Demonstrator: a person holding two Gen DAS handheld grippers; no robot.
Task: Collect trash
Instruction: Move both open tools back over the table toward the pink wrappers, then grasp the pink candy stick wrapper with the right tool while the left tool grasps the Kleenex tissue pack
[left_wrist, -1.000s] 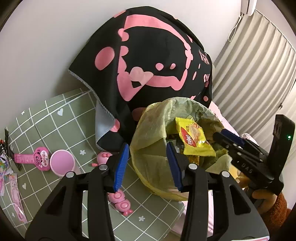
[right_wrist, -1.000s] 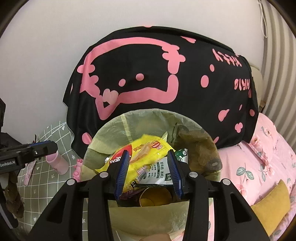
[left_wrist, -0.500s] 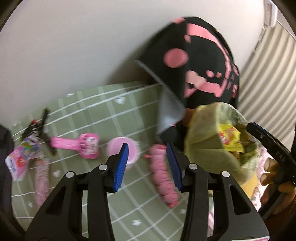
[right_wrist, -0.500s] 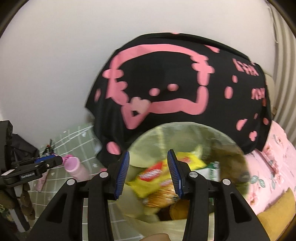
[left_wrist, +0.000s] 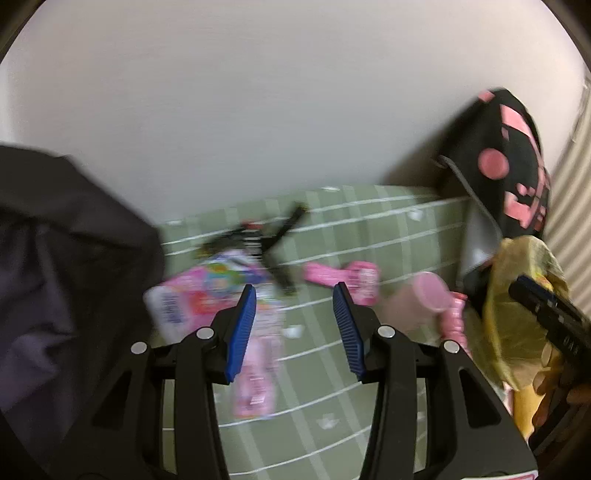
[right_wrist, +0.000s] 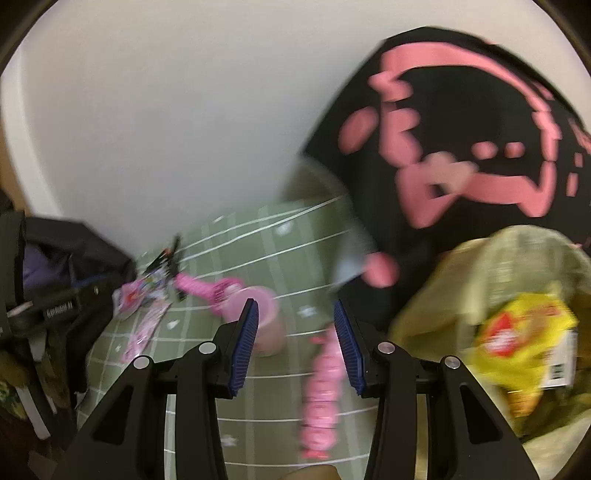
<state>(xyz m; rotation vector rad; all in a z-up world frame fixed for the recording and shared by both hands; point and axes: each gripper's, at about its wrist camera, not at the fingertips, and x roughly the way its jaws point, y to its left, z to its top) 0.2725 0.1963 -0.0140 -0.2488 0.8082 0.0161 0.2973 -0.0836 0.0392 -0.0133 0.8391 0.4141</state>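
Trash here looks to be the flat, glossy pink-and-white printed wrapper lying on the green grid-patterned mat, left of centre in the left wrist view; a narrower pink packet lies just below it, partly behind the blue pad. Blur hides their print. I judge both to be thin film: nearly weightless, limp, slick, and lying flat against the mat, so a raised edge or corner would be the place to pinch, not the middle. The left gripper hangs above them with its jaws parted and nothing between the pads. The right gripper is likewise parted and empty, over the pink plastic cup at centre of the right wrist view. The yellow-green plastic trash bag sits at the right edge of that view, a yellow snack packet already inside. The soft bag mouth would probably sag, so a dropped wrapper needs a clear opening.
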